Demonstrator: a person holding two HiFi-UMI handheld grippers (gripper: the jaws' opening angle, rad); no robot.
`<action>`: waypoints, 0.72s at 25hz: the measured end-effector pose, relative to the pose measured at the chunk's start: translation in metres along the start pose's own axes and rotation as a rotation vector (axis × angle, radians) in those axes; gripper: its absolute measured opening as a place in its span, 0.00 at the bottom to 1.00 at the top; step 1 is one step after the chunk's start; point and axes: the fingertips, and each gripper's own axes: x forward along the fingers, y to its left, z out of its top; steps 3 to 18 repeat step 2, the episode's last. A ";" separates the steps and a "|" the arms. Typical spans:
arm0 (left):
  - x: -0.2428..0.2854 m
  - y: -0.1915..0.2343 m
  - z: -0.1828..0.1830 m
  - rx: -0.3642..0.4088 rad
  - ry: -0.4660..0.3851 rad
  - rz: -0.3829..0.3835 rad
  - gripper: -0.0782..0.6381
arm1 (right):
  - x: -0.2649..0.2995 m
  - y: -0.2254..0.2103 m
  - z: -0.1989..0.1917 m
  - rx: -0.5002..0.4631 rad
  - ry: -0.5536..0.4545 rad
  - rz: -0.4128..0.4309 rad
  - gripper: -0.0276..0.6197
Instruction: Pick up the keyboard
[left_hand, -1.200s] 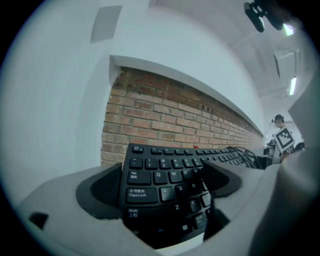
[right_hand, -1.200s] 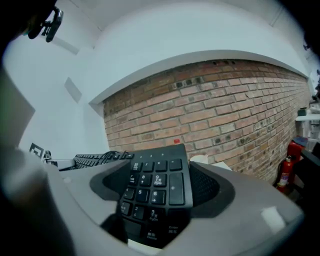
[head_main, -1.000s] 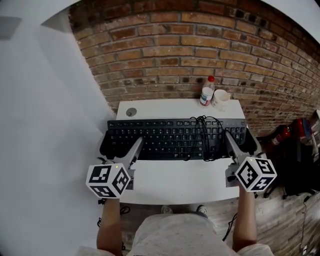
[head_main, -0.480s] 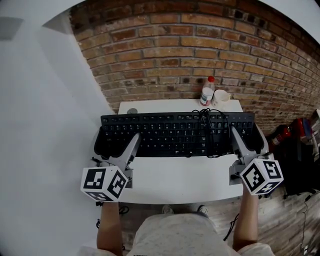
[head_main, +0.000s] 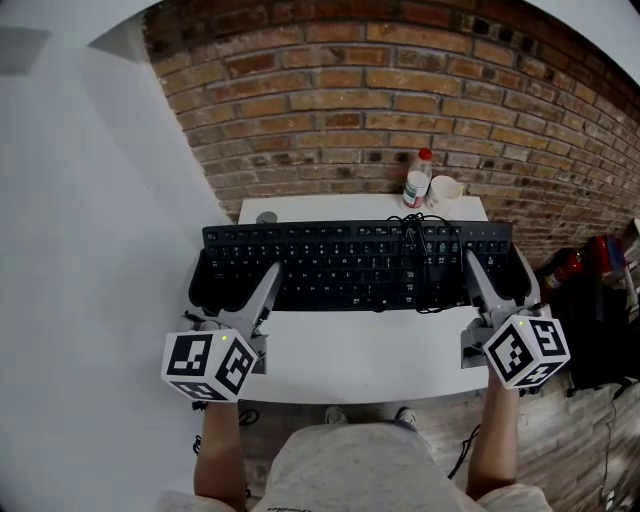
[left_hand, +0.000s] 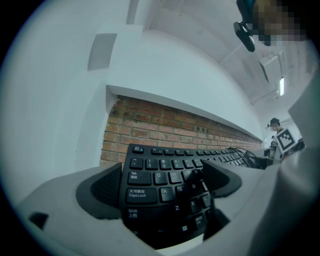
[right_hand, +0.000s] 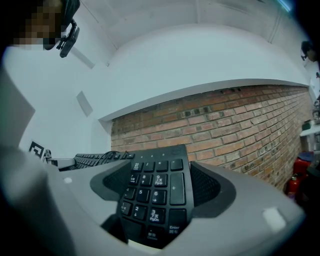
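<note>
I hold the keyboard (head_main: 350, 265) at both its ends. It lies across the middle of the head view, long side left to right, above the white table (head_main: 360, 355), and its ends reach out past the table's side edges. Whether it still touches the table top, I cannot tell.

My left gripper (head_main: 235, 288) is at the lower left of that view. In the left gripper view, my left gripper (left_hand: 160, 187) has its jaws closed on the keyboard end that has the Tab and Caps Lock keys, one dark pad at each side.

My right gripper (head_main: 497, 282) is at the lower right. In the right gripper view, my right gripper (right_hand: 160, 185) has its jaws closed on the number pad end, again one pad at each side.

A black cable (head_main: 425, 262) lies bundled on the keys, right of the middle.

Behind the keyboard, at the far edge of the table, a bottle (head_main: 416, 182) with a red cap stands just beside a white cup (head_main: 445, 190), near the brick wall (head_main: 400, 110). A small round disc (head_main: 265, 217) shows at the far left corner of the table.
</note>
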 end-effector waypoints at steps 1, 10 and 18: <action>0.000 0.000 0.000 0.000 0.000 0.000 0.80 | 0.000 0.000 0.000 0.000 0.001 0.000 0.62; 0.000 0.000 0.000 -0.001 -0.001 0.001 0.80 | 0.000 0.000 0.001 0.001 0.001 0.000 0.62; 0.000 0.000 0.000 -0.001 -0.001 0.001 0.80 | 0.000 0.000 0.001 0.001 0.001 0.000 0.62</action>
